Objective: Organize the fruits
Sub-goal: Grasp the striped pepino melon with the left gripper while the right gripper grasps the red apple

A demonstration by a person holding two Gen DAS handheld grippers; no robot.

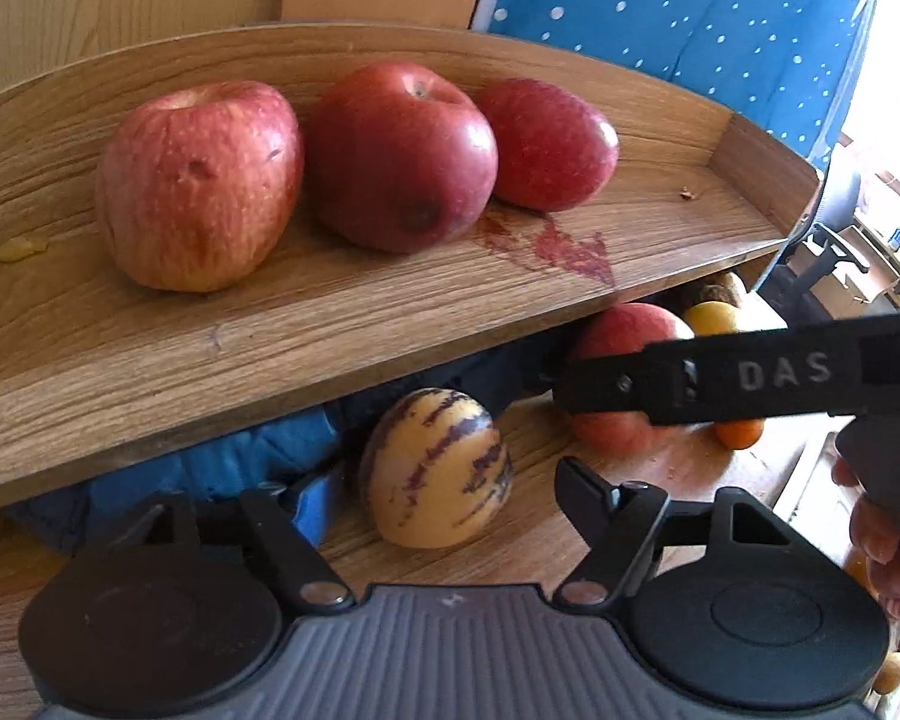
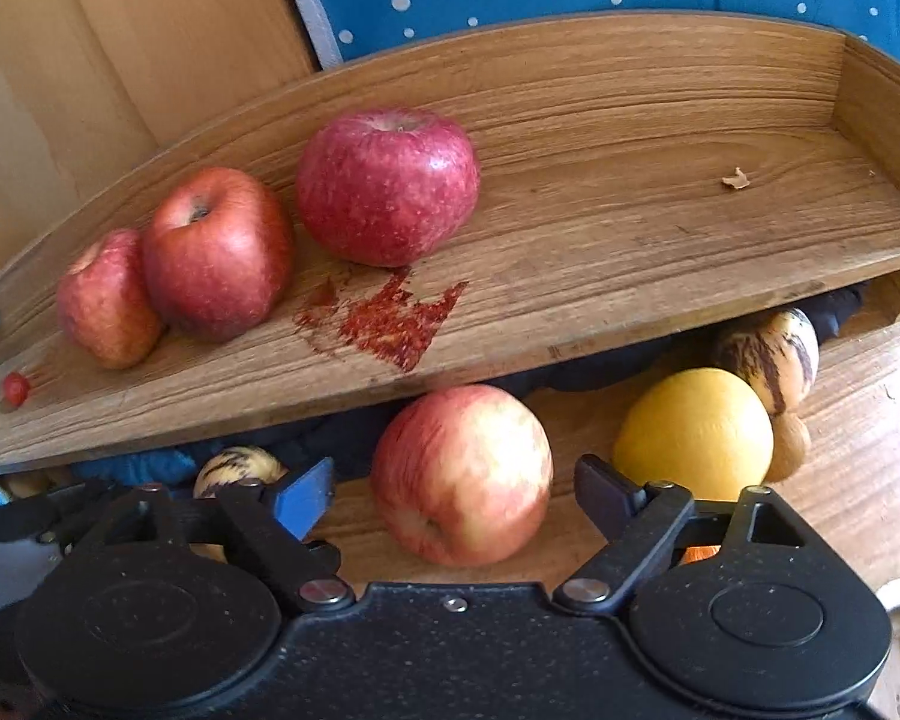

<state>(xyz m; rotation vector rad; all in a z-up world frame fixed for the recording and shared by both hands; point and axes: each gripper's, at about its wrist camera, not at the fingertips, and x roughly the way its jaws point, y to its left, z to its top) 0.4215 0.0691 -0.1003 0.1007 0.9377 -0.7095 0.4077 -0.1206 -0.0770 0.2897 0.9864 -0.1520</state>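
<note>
Three red apples [image 2: 384,186] in a row on upper wooden shelf [image 2: 630,252]. Fourth apple [image 2: 462,474] on desk [image 2: 858,420] below, between spread fingers of right claw [image 2: 450,492], ungripped. Left claw [image 1: 432,498] likewise apart, flanking striped melon [image 1: 435,468].

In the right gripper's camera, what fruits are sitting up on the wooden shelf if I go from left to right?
Small pale red apple → taller red apple touching it → big round red apple, standing a little apart. The rest of the wooden shelf to the right holds no fruit.
</note>
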